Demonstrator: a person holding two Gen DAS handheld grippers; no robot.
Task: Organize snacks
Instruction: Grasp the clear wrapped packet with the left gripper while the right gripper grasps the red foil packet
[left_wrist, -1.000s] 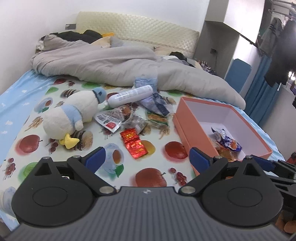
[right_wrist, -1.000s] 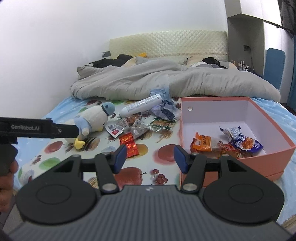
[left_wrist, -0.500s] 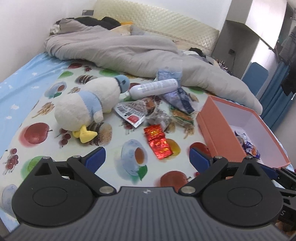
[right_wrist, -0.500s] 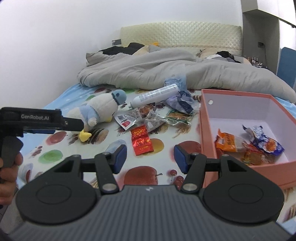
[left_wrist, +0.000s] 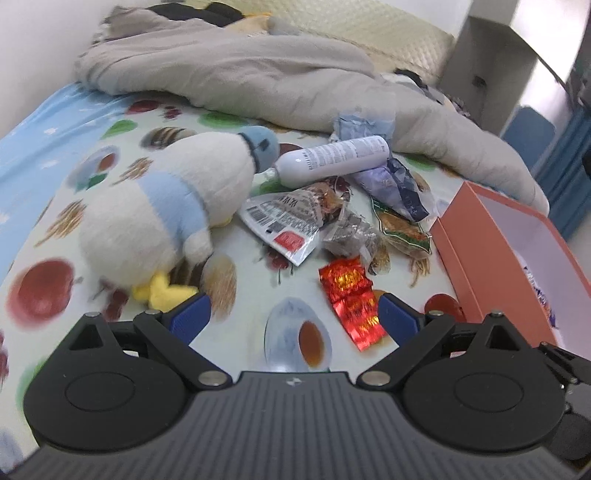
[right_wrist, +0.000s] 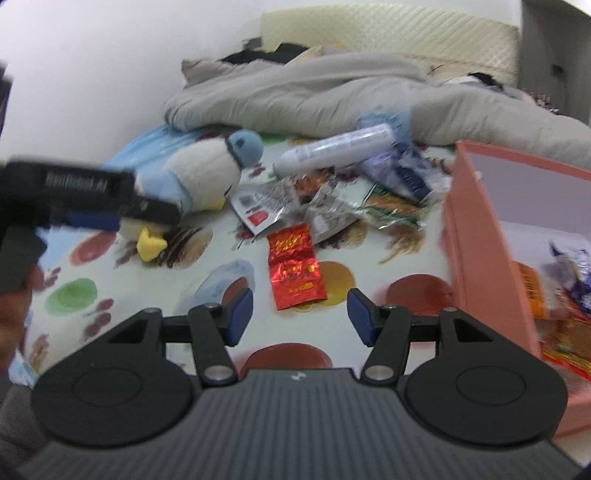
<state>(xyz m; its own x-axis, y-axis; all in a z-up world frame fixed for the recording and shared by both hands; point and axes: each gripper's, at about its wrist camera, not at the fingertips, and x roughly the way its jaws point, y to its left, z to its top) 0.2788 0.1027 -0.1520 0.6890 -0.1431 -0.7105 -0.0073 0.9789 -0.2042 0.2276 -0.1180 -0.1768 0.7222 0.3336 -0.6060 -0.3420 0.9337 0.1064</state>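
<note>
Coming down closer to the bed (left_wrist: 44, 122), both grippers now hang over the snack pile. The right gripper (right_wrist: 300, 314) is opening wider, empty, near the red snack packet (right_wrist: 295, 269). The left gripper (left_wrist: 293, 314) is spread, empty. Next: grab it for the orange box (right_wrist: 484, 236). The toy duck (left_wrist: 162, 206) and white bottle (left_wrist: 332, 157) crowd the pile.

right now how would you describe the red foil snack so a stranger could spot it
On the fruit-print bedsheet, look left of the orange box, at the near edge of the snack pile. The red foil snack lies flat there, closest to the camera, the only shiny red-and-gold packet among clear and silver wrappers.
</note>
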